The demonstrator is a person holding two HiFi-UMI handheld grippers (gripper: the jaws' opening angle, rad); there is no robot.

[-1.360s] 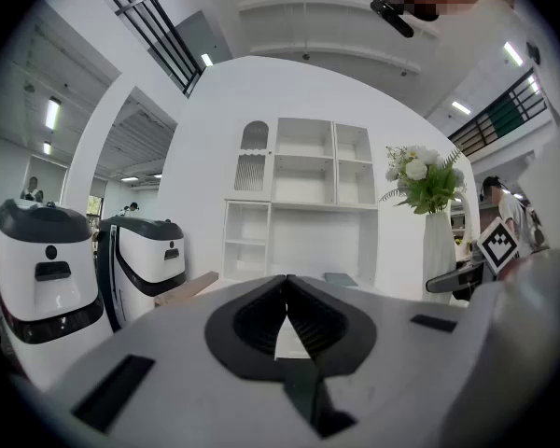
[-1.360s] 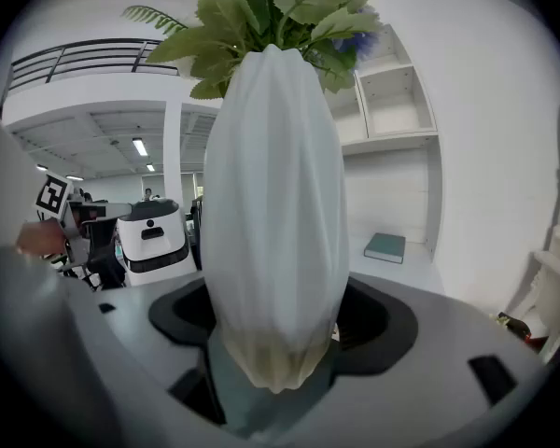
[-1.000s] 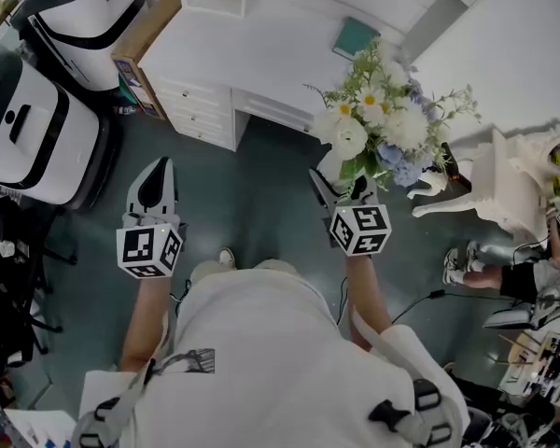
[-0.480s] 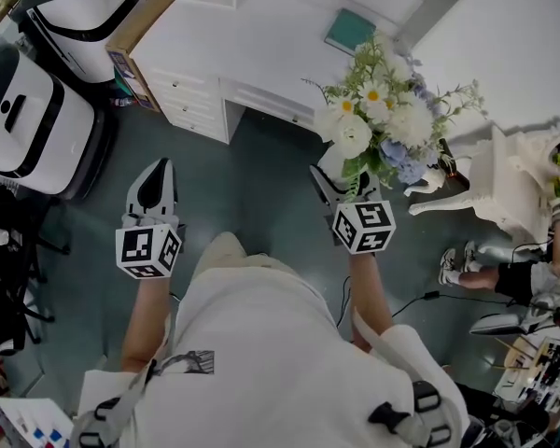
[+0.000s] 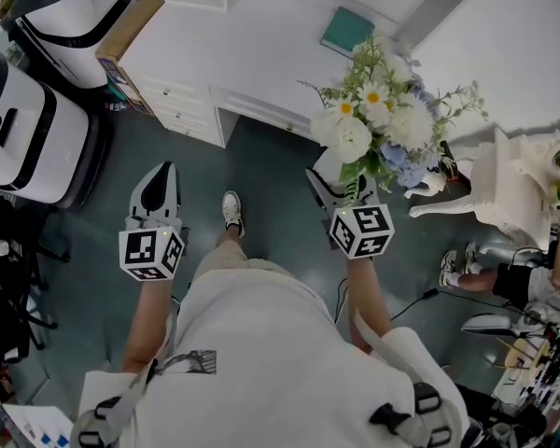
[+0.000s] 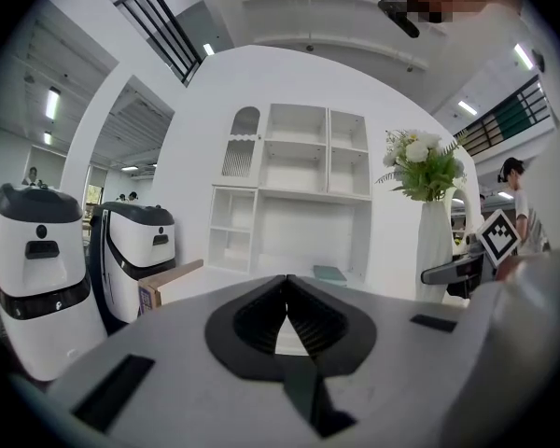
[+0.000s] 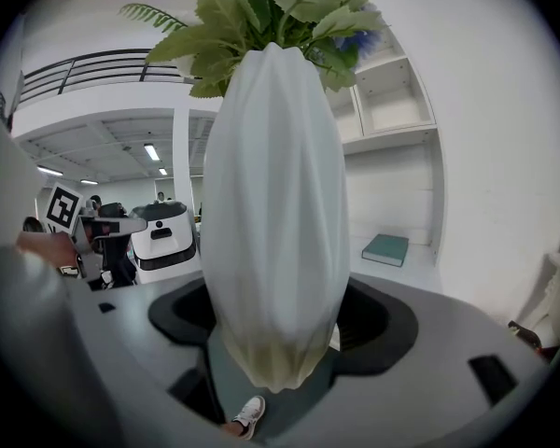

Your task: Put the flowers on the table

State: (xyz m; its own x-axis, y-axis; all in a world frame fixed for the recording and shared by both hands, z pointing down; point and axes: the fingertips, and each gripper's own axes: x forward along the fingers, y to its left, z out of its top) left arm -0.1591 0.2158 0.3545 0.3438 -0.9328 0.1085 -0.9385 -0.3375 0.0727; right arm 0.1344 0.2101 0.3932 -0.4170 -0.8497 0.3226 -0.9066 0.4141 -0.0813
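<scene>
With the right tool (image 5: 334, 189), pinching the lower body of a tall white ribbed vase (image 7: 273, 213), jaws spread wide and pressed against both its sides. Holding it upright, a bunch of white and blue flowers (image 5: 383, 119) with green leaves on top, above the grey-green floor (image 5: 261, 185), just short of the white table (image 5: 261, 54) with drawers. On that table, a teal book (image 5: 347, 32) towards the back. With the left tool (image 6: 287, 283), nothing: jaws pressed together, well apart to the left.
</scene>
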